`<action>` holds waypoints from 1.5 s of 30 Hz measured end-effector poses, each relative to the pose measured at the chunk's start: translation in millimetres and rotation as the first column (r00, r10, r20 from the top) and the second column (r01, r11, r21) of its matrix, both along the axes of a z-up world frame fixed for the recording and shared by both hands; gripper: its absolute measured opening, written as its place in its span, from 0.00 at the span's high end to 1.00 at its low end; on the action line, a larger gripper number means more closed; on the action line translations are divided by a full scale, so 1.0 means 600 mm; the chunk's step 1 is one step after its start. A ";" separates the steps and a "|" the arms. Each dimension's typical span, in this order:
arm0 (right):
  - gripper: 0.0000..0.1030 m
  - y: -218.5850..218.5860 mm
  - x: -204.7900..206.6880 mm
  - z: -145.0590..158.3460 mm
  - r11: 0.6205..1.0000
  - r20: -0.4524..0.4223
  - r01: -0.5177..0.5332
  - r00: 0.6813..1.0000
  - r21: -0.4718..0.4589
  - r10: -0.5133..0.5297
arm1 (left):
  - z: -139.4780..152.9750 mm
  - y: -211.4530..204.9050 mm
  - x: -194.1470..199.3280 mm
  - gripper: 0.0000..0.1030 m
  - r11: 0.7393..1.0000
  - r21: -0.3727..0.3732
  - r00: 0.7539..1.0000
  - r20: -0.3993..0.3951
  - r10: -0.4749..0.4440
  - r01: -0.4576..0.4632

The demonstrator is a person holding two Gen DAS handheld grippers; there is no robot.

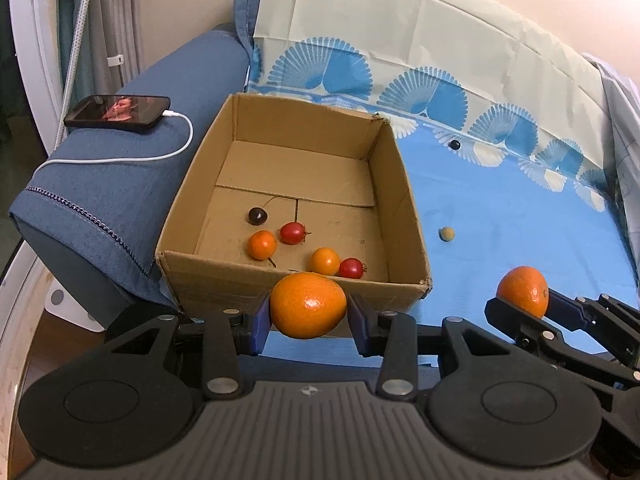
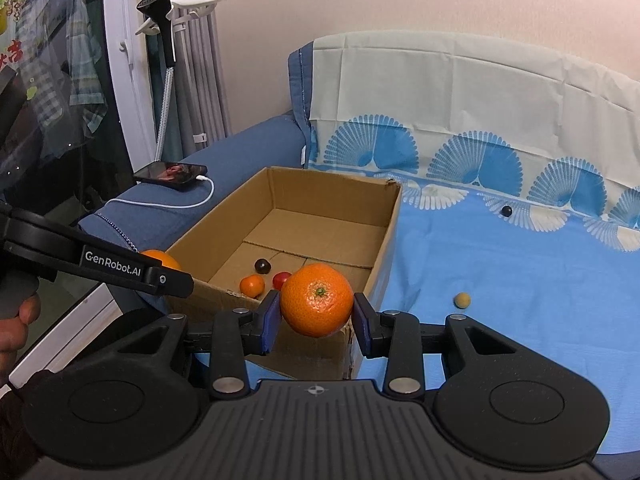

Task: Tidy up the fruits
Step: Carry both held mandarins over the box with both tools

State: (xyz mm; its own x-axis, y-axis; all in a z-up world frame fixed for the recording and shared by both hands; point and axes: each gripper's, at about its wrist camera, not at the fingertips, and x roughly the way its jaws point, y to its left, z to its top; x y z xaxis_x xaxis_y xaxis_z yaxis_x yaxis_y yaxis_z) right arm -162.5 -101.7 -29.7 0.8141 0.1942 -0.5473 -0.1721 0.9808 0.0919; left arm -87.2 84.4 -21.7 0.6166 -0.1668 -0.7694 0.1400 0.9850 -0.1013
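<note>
Gripping mandarins: left claw (image 1: 308, 318), right claw (image 2: 316, 316), near box (image 1: 404, 200).

Both mandarins are bright orange with glossy highlights: one in the left claw (image 1: 308, 312), one in the right claw (image 2: 316, 308), the latter mandarin (image 2: 317, 300) showing a small green stem scar. Each claw is black with dark blue pads (image 1: 259, 325).

The cardboard box (image 1: 200, 176) is plain tan-brown. Inside lie two small orange kumquats (image 1: 262, 245), two red cherry tomatoes (image 1: 292, 233) and a dark purple-black cherry (image 1: 257, 215).

The sheet (image 1: 520, 224) is sky blue, with a cream upper band and a row of blue fan-shaped motifs. On it sit a yellowish-beige small fruit (image 1: 446, 234) and a near-black berry (image 1: 455, 144).

The sofa armrest (image 1: 120, 184) is denim blue. The phone (image 1: 117, 112) is black, its cable (image 1: 120, 158) white.
</note>
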 end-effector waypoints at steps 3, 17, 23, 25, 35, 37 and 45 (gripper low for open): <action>0.62 0.000 0.006 -0.003 1.000 -0.009 0.000 1.000 -0.001 0.000 | -0.003 0.004 0.008 0.56 1.000 0.000 1.000 -0.006 0.008 -0.008; 0.62 0.001 0.059 -0.013 1.000 -0.031 0.008 0.999 -0.003 -0.008 | -0.008 0.031 0.067 0.56 0.998 0.019 0.998 -0.006 0.059 -0.058; 0.62 0.009 0.103 -0.016 1.000 -0.034 -0.002 0.999 0.002 0.002 | -0.014 0.034 0.106 0.56 0.998 0.026 0.998 -0.017 0.066 -0.065; 0.62 0.013 0.119 -0.019 1.000 -0.035 -0.007 0.999 -0.001 0.007 | -0.017 0.036 0.120 0.56 0.997 0.025 0.998 -0.020 0.067 -0.066; 0.62 0.027 0.194 -0.050 0.999 -0.065 -0.036 0.997 -0.017 0.035 | -0.050 0.028 0.186 0.56 0.997 0.037 0.996 -0.050 0.067 -0.065; 0.62 0.029 0.209 -0.059 0.999 -0.077 -0.040 0.996 -0.018 0.039 | -0.059 0.027 0.199 0.56 0.997 0.042 0.996 -0.060 0.069 -0.066; 0.62 0.041 0.262 -0.094 0.997 -0.105 -0.063 0.993 -0.038 0.059 | -0.093 0.020 0.249 0.56 0.996 0.068 0.994 -0.085 0.068 -0.062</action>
